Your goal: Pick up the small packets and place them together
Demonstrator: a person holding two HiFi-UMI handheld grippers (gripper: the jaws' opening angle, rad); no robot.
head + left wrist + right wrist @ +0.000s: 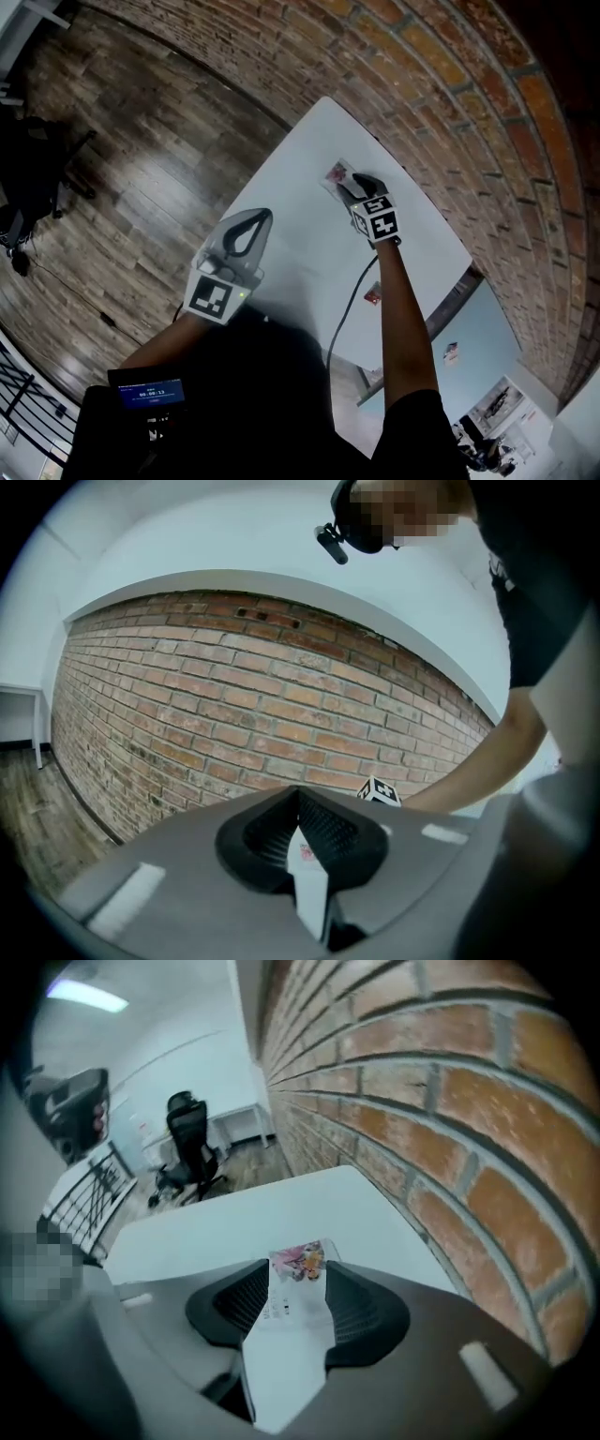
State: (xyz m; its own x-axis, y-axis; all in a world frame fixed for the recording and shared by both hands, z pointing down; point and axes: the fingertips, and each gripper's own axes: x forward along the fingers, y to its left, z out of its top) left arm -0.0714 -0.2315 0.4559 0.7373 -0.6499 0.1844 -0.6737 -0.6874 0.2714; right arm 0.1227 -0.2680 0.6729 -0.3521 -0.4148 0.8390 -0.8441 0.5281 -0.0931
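Grey and smooth-shelled, the left gripper (260, 221) is hovering over the edge of the smooth white table (300, 159). Its ribbed black pads are pinching a thin white packet (310, 878) edge-on. Farther off, beside the rough brick wall (450, 84), the right gripper (356, 191) is reaching down to the tabletop. Its jaws are standing wide, pressing the sides of a flat flower-printed packet (298, 1274).

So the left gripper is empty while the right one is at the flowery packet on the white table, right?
No, the left gripper isn't empty: the left gripper view shows it shut on a small white packet. The right gripper is indeed at the flowery packet on the white table.
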